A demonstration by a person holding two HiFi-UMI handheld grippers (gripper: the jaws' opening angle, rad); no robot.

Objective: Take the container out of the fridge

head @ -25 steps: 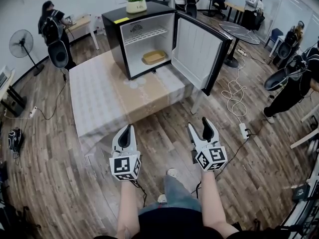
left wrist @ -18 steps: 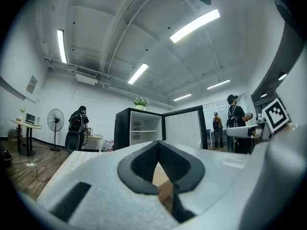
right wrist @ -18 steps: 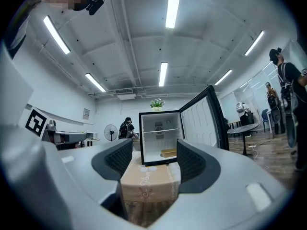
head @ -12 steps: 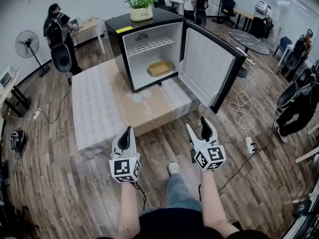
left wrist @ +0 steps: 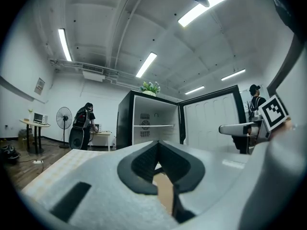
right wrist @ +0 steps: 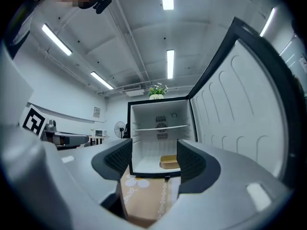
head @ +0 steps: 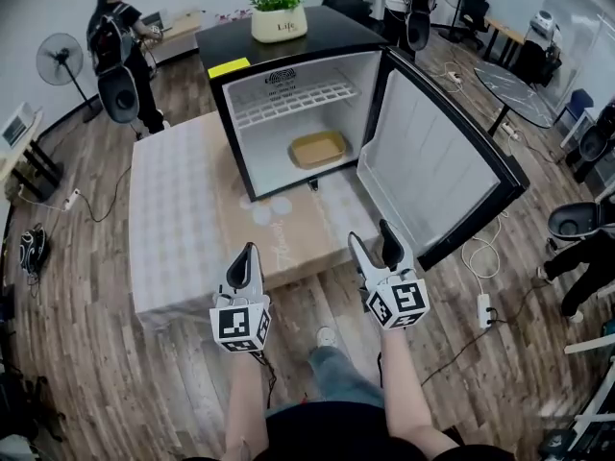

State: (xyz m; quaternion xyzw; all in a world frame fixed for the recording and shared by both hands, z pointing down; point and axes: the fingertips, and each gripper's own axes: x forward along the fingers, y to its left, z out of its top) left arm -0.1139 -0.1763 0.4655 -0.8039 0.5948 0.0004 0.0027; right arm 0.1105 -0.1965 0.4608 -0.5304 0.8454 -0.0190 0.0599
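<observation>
A shallow tan container (head: 318,149) lies on the floor of the black mini fridge (head: 227,99), under a white wire shelf. The fridge door (head: 437,176) stands wide open to the right. Both grippers hang over the wooden floor just short of the low table's near edge, well away from the fridge. My left gripper (head: 247,254) is shut and empty. My right gripper (head: 370,240) is open and empty. The right gripper view looks between the fingers (right wrist: 154,164) into the fridge (right wrist: 160,128) at the container (right wrist: 169,162). In the left gripper view the jaws (left wrist: 162,176) hide the container.
The fridge stands on a low table (head: 178,209) covered with patterned cloth and brown cardboard. A potted plant (head: 279,22) sits on the fridge. A person (head: 120,51) and a fan (head: 58,60) are at the back left; cables and a power strip (head: 483,310) lie at the right.
The fridge and table have grown larger and nearer as I walked toward them. Both grippers keep the same pose, left shut and right open.
</observation>
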